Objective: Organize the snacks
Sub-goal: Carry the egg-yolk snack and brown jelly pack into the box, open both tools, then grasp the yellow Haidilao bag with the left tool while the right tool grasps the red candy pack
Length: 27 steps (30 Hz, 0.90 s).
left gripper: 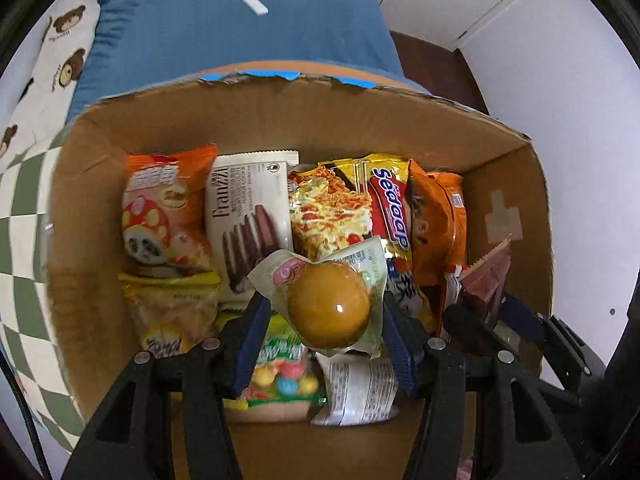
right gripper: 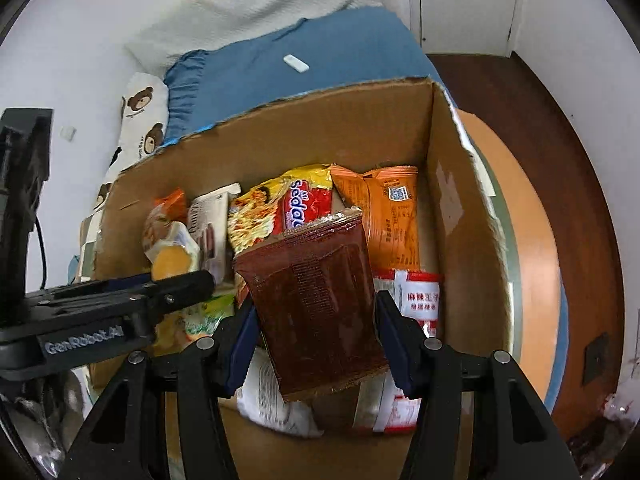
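Both grippers hang over an open cardboard box [left gripper: 280, 120] full of snack packs. My left gripper [left gripper: 324, 320] is shut on a clear-wrapped round golden bun [left gripper: 328, 310], held above the box's near middle. My right gripper [right gripper: 316, 320] is shut on a flat brown foil packet [right gripper: 316, 304], held over the box's right half. In the left wrist view the right gripper [left gripper: 496, 312] with its brown packet [left gripper: 488, 276] shows at the right. The left gripper [right gripper: 176, 276] and its bun [right gripper: 172, 262] appear at the left of the right wrist view.
Inside stand an orange panda pack [left gripper: 164, 212], a white chocolate-biscuit pack [left gripper: 248, 216], yellow noodles [left gripper: 340, 204] and an orange pack [right gripper: 388, 216]. Candy [left gripper: 280, 380] and white packs [left gripper: 356, 392] lie near. The box [right gripper: 460, 208] sits on a blue-covered bed [left gripper: 240, 32] beside a bear-print pillow [left gripper: 60, 52].
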Available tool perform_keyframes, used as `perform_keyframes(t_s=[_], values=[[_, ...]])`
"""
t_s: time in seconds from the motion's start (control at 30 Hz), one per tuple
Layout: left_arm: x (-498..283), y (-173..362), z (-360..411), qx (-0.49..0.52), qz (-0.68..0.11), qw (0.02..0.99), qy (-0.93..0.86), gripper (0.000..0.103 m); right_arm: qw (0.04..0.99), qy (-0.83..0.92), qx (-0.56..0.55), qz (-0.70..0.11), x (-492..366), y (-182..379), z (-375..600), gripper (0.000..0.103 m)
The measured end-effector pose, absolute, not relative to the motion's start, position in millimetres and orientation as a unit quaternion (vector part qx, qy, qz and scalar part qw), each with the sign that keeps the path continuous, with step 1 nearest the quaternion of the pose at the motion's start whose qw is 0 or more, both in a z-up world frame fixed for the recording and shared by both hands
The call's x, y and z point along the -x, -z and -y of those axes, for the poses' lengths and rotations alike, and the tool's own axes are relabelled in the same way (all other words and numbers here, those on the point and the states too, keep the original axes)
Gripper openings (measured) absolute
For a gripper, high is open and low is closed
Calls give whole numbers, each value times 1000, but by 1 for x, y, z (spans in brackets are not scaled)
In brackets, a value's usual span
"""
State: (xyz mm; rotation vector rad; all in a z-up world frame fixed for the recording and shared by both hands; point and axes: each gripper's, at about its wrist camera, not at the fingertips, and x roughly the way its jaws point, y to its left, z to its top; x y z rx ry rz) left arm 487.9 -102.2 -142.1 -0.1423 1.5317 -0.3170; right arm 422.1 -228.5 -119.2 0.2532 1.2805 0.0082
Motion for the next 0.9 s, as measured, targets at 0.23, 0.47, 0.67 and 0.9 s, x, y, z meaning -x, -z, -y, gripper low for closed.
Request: perform_keyframes(t_s=[0.23, 0.47, 0.67, 0.9], values=[[-505, 157, 100, 63, -706, 692, 138, 67, 763, -15, -130, -633, -444, 154, 225, 78], [-503, 135, 88, 50, -687, 713, 133, 91, 758, -14, -111, -643, -439, 155, 207, 94], [-486, 108, 73, 28, -650, 752, 107, 91, 770, 1, -101, -631, -429, 140, 204, 94], [-461, 98, 55, 0, -612, 788, 71, 91, 788, 20, -89, -609, -399, 117, 209, 94]])
